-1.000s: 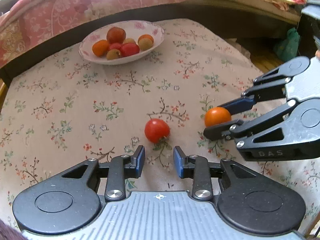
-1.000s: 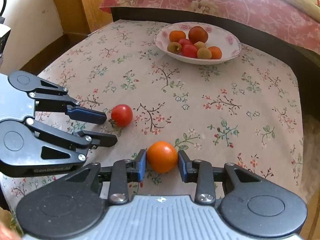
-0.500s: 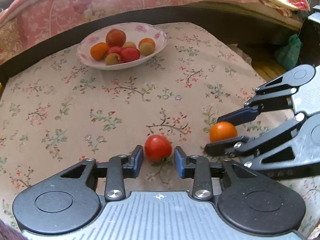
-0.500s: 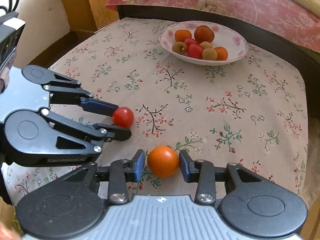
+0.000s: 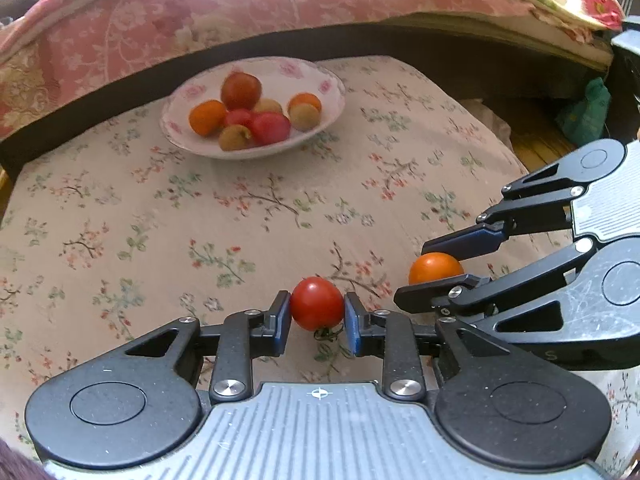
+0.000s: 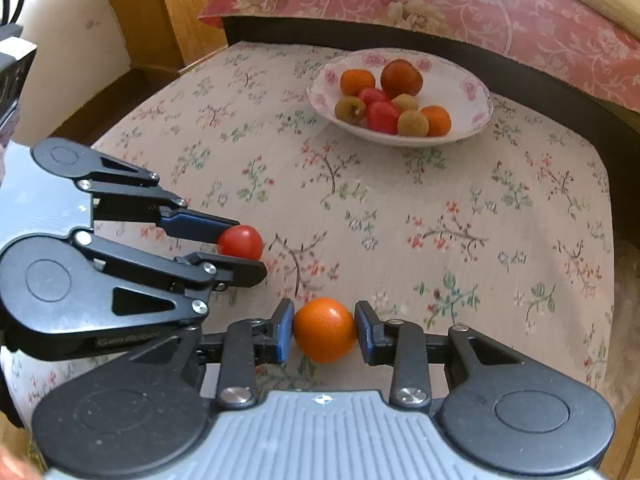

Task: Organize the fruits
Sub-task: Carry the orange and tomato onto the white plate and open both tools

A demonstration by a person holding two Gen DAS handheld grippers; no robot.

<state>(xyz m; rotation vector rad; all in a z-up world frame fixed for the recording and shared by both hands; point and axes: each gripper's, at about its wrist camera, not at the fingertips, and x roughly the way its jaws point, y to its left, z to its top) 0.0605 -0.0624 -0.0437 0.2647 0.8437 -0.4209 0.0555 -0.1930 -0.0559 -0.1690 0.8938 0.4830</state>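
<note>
Both grippers have closed in since a second ago: the left gripper, whose fingers then stood short of the red tomato, now presses them against its two sides on the counter with its flowered cloth. Just to its right, the right gripper has its fingers narrowed onto the small orange, touching both sides. Well beyond them, near the far edge, a white floral bowl holds more oranges, tomatoes and other small fruit.
</note>
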